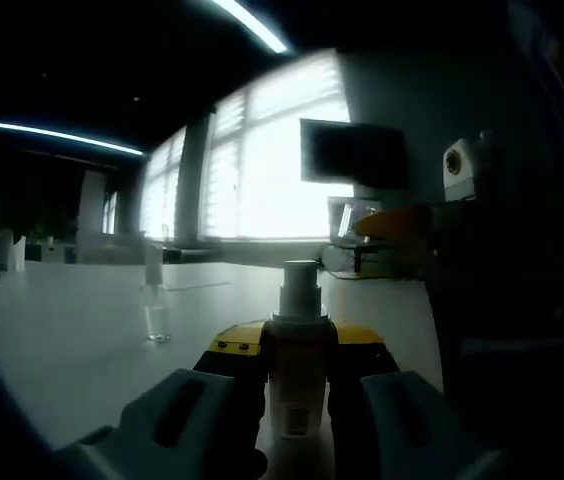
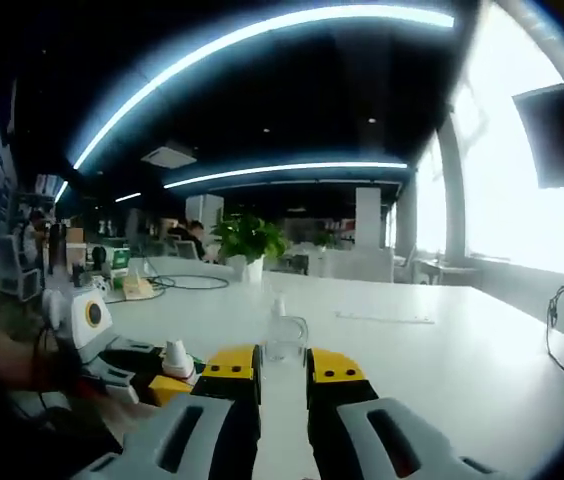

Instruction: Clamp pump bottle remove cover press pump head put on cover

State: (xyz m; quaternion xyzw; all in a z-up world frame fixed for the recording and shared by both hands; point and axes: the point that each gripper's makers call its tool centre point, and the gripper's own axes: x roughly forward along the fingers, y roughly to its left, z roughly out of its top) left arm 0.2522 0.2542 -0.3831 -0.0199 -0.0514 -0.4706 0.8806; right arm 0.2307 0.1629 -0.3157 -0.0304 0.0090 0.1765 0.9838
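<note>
Between the left gripper's (image 1: 297, 400) closed jaws stands a light, slippery pump bottle (image 1: 297, 370), best squeezed mid-body; the right gripper's (image 2: 282, 385) jaws hang open, empty.

A long white worktop (image 2: 442, 370) carries a small clear cover (image 1: 155, 300) standing upright near its middle, a potted plant (image 2: 247, 245) at its far end, and a black cable (image 2: 187, 284) coiled beside that.

Both views are dim and soft. Blown-out windows (image 1: 262, 170) glare near 12 o'clock, backlighting the bottle (image 1: 297, 350). Ceiling strips (image 2: 262, 35) bow with fisheye distortion; edges fall black.
</note>
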